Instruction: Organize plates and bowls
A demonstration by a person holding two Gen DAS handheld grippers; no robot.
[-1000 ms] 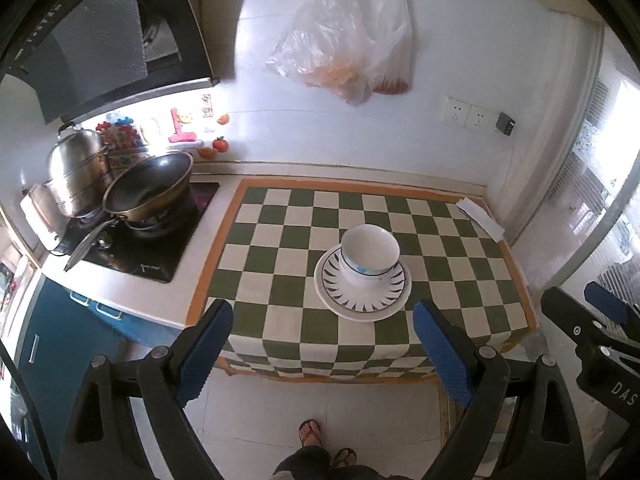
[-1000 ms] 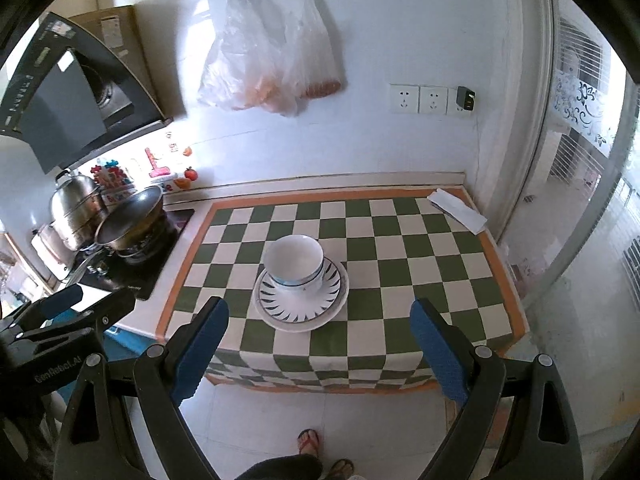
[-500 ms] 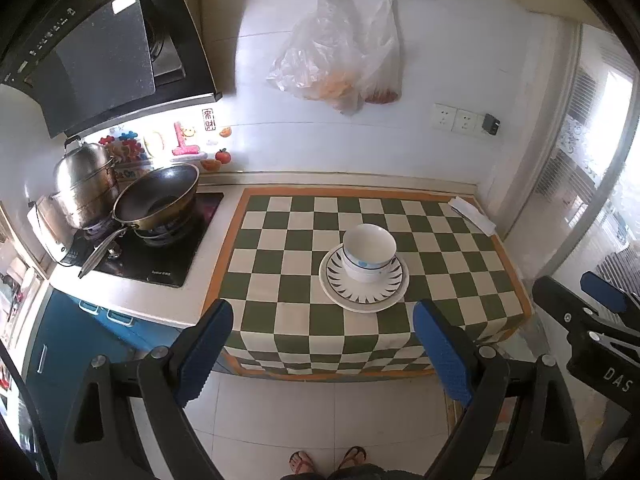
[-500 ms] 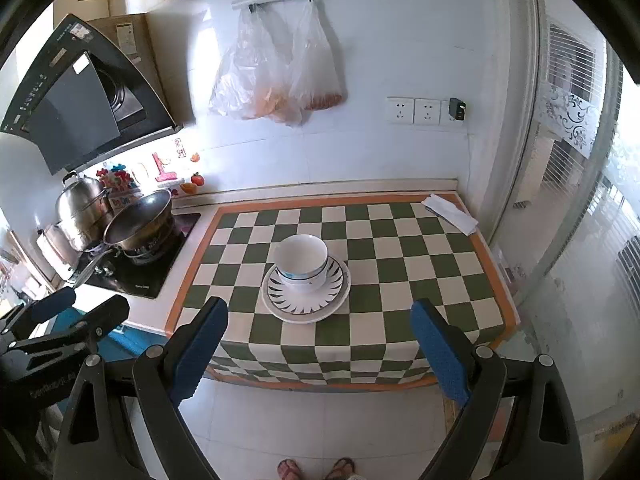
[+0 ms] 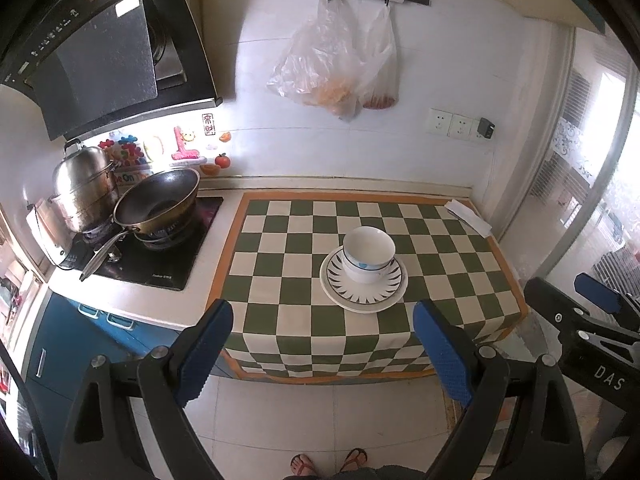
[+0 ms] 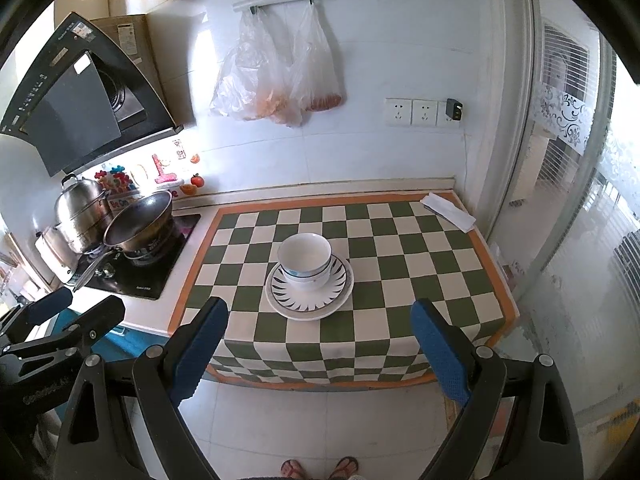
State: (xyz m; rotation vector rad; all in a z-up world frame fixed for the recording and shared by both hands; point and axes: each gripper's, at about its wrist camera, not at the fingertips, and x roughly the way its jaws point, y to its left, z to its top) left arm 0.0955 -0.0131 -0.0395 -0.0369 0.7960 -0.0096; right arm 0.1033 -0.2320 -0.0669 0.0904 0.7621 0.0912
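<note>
White bowls with a blue band (image 5: 368, 254) are stacked on white plates with a dark ray pattern (image 5: 363, 285), on the green-and-white checked cloth (image 5: 288, 256). The same stack shows in the right wrist view: bowls (image 6: 305, 257), plates (image 6: 310, 290). My left gripper (image 5: 323, 340) is open and empty, held back from the counter above the floor. My right gripper (image 6: 319, 338) is also open and empty, well short of the stack. Each gripper shows at the edge of the other's view.
A wok (image 5: 158, 200) and a steel pot (image 5: 84, 184) sit on the hob at the left. A folded white cloth (image 5: 468, 218) lies at the counter's far right corner. Plastic bags (image 5: 340, 72) hang on the wall. The person's sandalled feet (image 5: 328, 462) stand on the tiled floor.
Both grippers have pulled back and up from the counter; the stack looks smaller and more floor shows. The bowls and plates have not moved. Both grippers stay open.
</note>
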